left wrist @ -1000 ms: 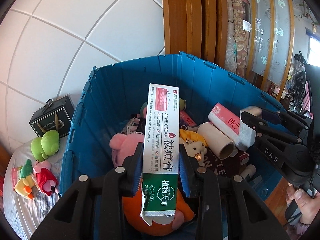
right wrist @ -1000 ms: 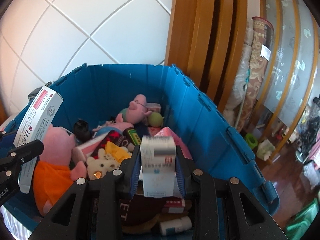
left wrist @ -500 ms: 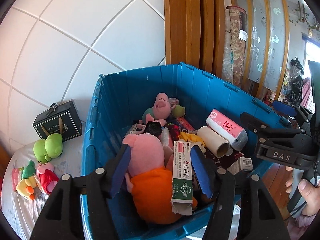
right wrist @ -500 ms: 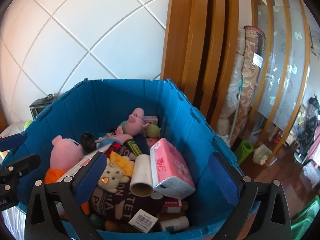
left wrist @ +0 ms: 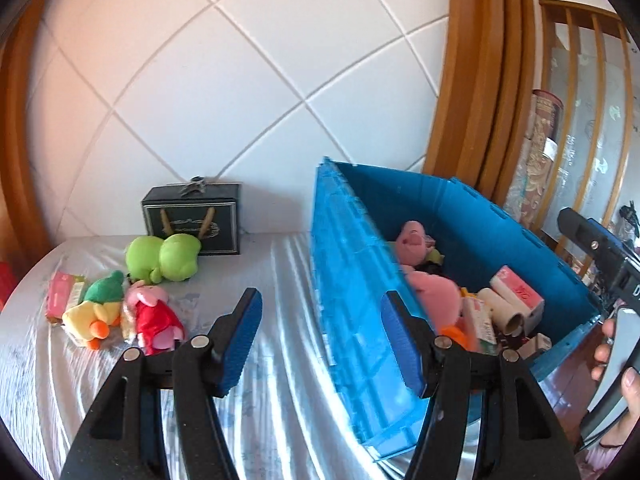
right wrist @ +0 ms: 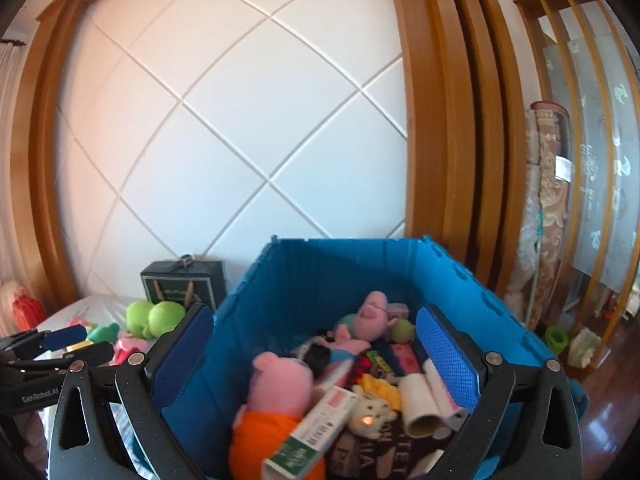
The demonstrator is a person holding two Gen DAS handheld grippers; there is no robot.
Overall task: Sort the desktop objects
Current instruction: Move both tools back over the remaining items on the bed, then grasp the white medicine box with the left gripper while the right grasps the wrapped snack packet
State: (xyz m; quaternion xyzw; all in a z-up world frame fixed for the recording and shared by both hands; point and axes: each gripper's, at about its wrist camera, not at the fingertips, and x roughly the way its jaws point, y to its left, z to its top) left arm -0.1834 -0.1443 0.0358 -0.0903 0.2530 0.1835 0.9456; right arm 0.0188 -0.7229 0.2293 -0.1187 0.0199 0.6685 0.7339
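Two claws gaping, left claw [left wrist: 322, 340] angled downward, empty

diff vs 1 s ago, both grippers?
Both let go. The left gripper dropped the cream box into the blue bin; the right gripper dropped its white box there too. Their jaws have just been opening, now empty. The left has swung toward the plush toys on the table. Bin, toys and black box unmoved.

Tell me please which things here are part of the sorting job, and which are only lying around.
Part of the job:
blue crate
acne cream box
green plush
duck plush
red-dressed pig plush

Lying around:
dark gift box
rolled carpet
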